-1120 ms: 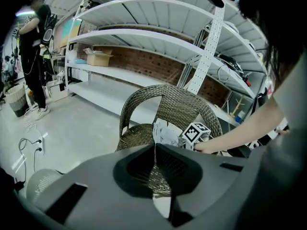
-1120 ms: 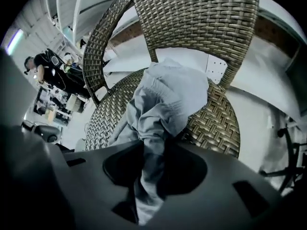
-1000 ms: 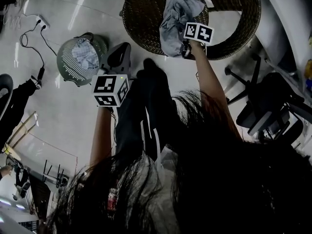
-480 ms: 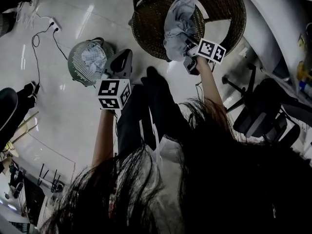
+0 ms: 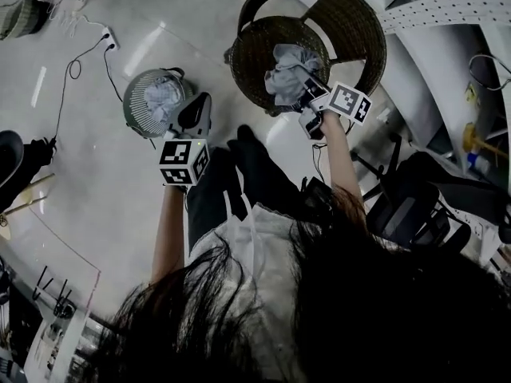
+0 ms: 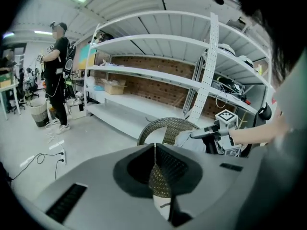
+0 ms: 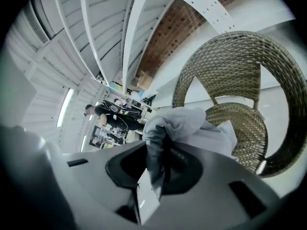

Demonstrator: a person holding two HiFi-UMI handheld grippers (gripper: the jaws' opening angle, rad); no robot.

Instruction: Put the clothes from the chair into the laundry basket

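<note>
Right gripper (image 5: 308,96) jaws, just tightened, clench a crumpled pale grey-blue garment (image 7: 178,124) over the seat of the brown wicker chair (image 5: 356,32). Left gripper (image 5: 196,115) jaws pressed together, empty, near the round grey slatted laundry basket (image 5: 137,108) on the floor.

A garment (image 5: 289,72) is pinched between the fingers of the right gripper (image 5: 310,92), the chair (image 5: 355,22) is set below and beyond them, and the laundry basket (image 5: 134,112), with another cloth (image 5: 162,96) in it, is placed below and left of the fingertips of the left gripper (image 5: 200,102).
</note>
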